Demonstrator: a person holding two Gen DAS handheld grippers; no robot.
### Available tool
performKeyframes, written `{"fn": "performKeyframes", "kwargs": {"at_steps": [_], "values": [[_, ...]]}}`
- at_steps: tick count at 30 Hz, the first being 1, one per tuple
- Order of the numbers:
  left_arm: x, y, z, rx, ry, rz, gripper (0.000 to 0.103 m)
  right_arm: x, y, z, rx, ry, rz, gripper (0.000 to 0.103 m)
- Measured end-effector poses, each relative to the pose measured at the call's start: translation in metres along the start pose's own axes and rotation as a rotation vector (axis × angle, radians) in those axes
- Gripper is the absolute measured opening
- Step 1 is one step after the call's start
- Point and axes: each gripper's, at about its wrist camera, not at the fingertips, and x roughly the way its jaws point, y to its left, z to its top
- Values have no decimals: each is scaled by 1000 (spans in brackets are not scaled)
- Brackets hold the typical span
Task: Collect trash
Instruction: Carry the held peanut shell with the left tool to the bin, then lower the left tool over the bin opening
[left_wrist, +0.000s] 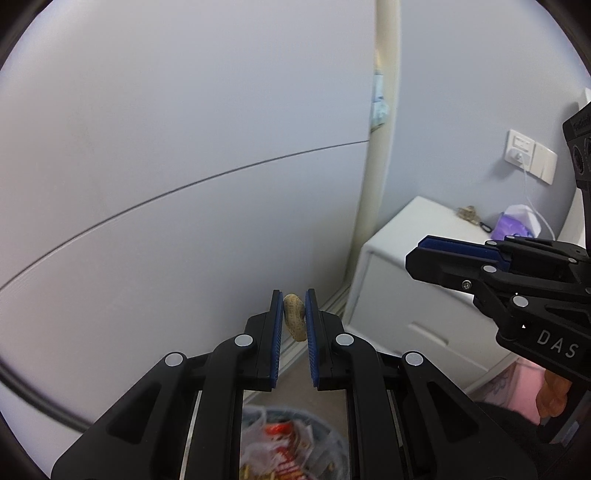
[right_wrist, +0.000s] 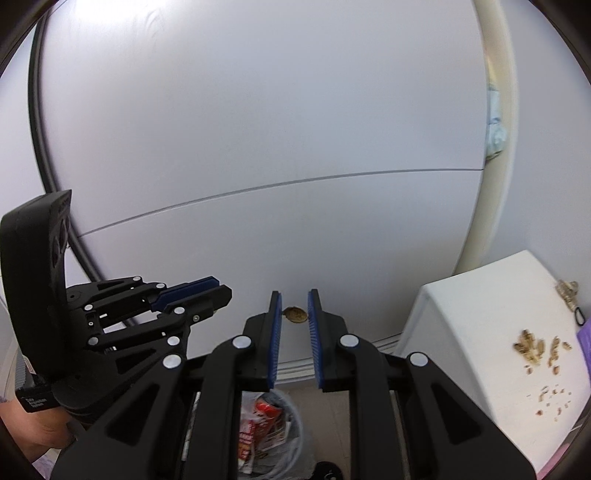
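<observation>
Left tongs (left_wrist: 294, 319) are pinched narrow around a peanut shell (left_wrist: 294, 318), blue pads (left_wrist: 276, 343) touching it on both sides, and it's hanging in the air in front of a pale wardrobe door (left_wrist: 166, 166). Straight below them in the left wrist view sits the trash bin (left_wrist: 291, 448), already holding a red-and-white wrapper and other scraps. So I'd call this the drop step: shell is carried, bin is underneath, nothing let go yet.

Right tongs (right_wrist: 294, 323) are a bit odd. There's a small tan bit (right_wrist: 295, 315) showing between the tips, touching the left pad but with a clear gap to the right one. So the tongs are part open, and I honestly can't tell if that bit is held, stuck to the pad, or just something beyond them. The bin (right_wrist: 273, 432) shows under these too.

Off to the right is the white nightstand, and its tabletop (right_wrist: 491, 295) has plenty more shell crumbs (right_wrist: 532, 347) scattered on it, plus a purple pack near the far edge.

Next move, I reckon: spread the left tongs right over the bin opening so the shell falls inside, not down the side. Then go for the nightstand, since loads is left there. Those tiny crumbs look like a pain to pinch.
</observation>
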Motion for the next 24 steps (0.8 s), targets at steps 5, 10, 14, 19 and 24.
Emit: {"fn": "performKeyframes", "kwargs": {"at_steps": [5, 10, 14, 19, 24], "values": [[-10, 25, -26, -39, 28, 38, 11, 16, 25, -12, -18, 39, 41, 16], [-14, 43, -48, -76, 55, 67, 11, 31, 43, -20, -35, 72, 72, 16], [-13, 52, -67, -102, 81, 76, 11, 45, 50, -27, -41, 104, 83, 16], [-3, 61, -92, -132, 129, 82, 11, 65, 57, -44, -38, 163, 92, 16], [9, 70, -118, -160, 183, 85, 11, 88, 58, -67, -34, 237, 89, 16]]}}
